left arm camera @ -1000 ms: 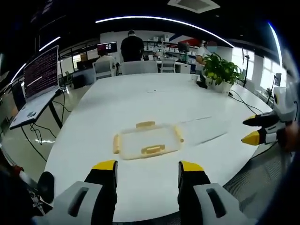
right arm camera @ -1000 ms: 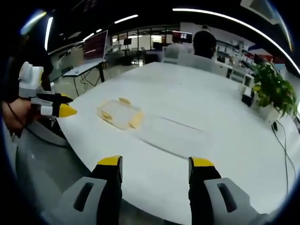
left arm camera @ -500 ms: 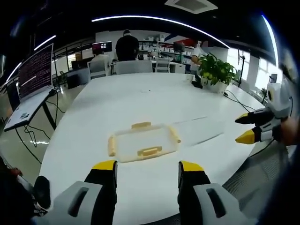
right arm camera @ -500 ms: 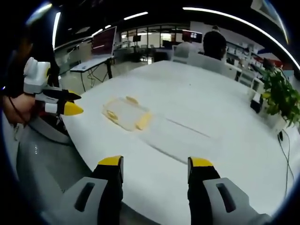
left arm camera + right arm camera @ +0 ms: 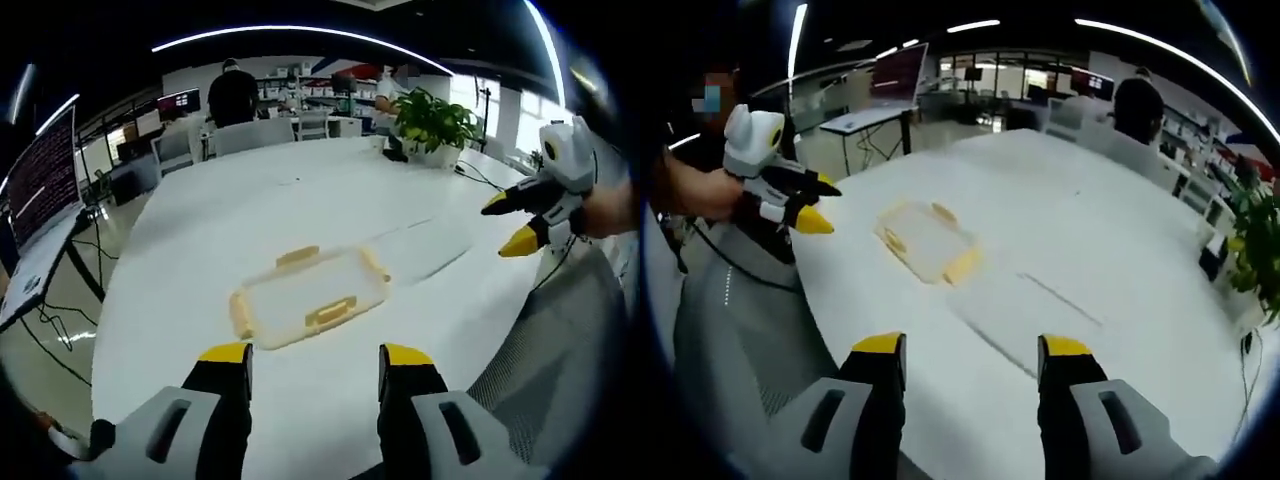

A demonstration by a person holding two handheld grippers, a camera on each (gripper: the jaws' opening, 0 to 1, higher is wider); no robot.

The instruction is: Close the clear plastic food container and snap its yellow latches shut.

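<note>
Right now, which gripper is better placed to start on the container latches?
Left, probably. The left gripper faces the container squarely, a yellow latch just ahead. The right gripper sits off to one side, farther back. Both open.

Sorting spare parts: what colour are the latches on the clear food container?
Yellow. The latches on the container show best in the left gripper view.

Your left tool (image 5: 315, 358) sits at 6 o'clock in the left gripper view, jaws apart, nothing between the yellow tips. Your right tool (image 5: 973, 350) likewise at 6 o'clock in the right gripper view, jaws spread, empty. Right tool also at 3 o'clock in the left gripper view, tips parted, your hand (image 5: 610, 208) gripping it. Left tool at 9 o'clock in the right gripper view, held by your other hand (image 5: 702, 192).
</note>
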